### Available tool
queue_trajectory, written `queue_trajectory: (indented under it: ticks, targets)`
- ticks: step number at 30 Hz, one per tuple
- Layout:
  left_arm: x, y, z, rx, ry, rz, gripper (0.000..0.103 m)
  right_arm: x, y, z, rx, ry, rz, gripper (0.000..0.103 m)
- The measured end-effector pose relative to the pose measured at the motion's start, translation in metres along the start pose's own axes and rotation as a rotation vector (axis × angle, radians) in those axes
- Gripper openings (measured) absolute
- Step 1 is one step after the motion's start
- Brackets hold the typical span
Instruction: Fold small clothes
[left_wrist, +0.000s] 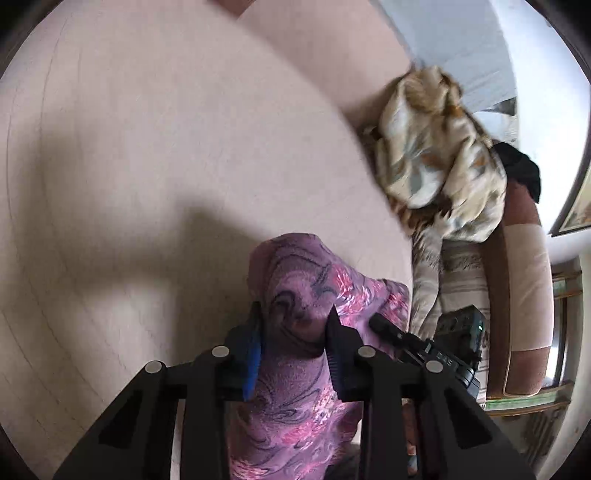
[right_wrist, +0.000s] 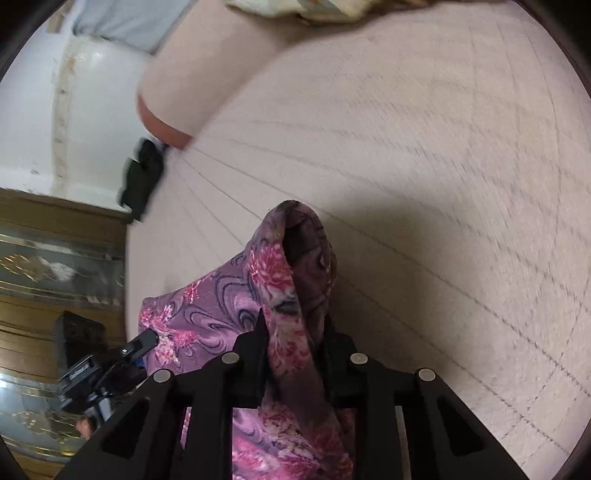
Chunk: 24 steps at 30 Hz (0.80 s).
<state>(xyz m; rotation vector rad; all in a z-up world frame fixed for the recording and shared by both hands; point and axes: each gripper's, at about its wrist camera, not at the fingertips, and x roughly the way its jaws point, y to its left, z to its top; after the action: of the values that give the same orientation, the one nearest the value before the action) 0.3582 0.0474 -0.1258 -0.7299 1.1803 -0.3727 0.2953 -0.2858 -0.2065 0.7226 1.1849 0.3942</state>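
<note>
Claws both pinch the purple flowery cloth (left_wrist: 295, 291): left claw (left_wrist: 293, 321), right claw (right_wrist: 293, 328). It might slip out if they tug apart.

Place: home living room | Evidence: pink upholstered sofa (left_wrist: 147, 147), crumpled patterned blanket (left_wrist: 439, 155), framed picture (left_wrist: 576, 206), gilded cabinet (right_wrist: 55, 266)

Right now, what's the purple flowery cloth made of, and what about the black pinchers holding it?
The purple flowery cloth looks like thin, soft knit fabric, maybe jersey: it droops in limp folds with a matte printed surface. The left gripper and right gripper look like hard matte black plastic, likely printed, with silvery metal pins; one left finger carries a blue pad, possibly rubber.
</note>
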Motion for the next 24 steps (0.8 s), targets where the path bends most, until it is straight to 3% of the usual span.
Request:
queue_trajectory:
  ticks: [3, 6, 8, 10, 12, 13, 16, 20, 22, 24]
  targets:
    - [-0.013, -0.02, 0.04, 0.058, -0.059, -0.012, 0.029, -0.006, 0.024, 0.026, -0.046, -0.03, 0.048, 0.025]
    - [-0.01, -0.032, 0.081, 0.124, -0.108, 0.03, 0.03, 0.001, 0.043, 0.058, -0.062, -0.051, 0.07, 0.025]
    - [0.009, -0.024, 0.104, 0.148, -0.102, 0.116, 0.037, 0.014, 0.049, 0.082, -0.077, -0.084, 0.065, 0.029]
    - [0.02, -0.008, 0.109, 0.141, -0.117, 0.239, 0.037, 0.034, 0.046, 0.095, -0.087, -0.108, -0.008, 0.049]
    - [0.021, 0.012, 0.099, 0.145, -0.088, 0.256, 0.037, 0.051, 0.029, 0.096, -0.043, -0.092, -0.091, 0.053]
    - [0.015, 0.02, 0.089, 0.147, -0.066, 0.241, 0.041, 0.052, 0.02, 0.089, -0.019, -0.077, -0.085, 0.054]
    - [-0.011, 0.043, 0.044, 0.13, -0.045, 0.191, 0.065, 0.033, 0.012, 0.06, 0.017, -0.081, -0.031, 0.061]
    - [-0.034, 0.068, -0.019, 0.08, -0.039, 0.121, 0.07, 0.011, 0.019, 0.012, 0.03, -0.082, -0.03, 0.062]
    - [-0.032, 0.071, -0.039, 0.063, -0.038, 0.124, 0.077, 0.007, 0.012, -0.019, 0.026, -0.066, -0.06, 0.062]
    - [-0.017, 0.072, -0.052, 0.036, 0.015, 0.14, 0.077, 0.014, -0.004, -0.048, 0.056, -0.028, -0.082, 0.062]
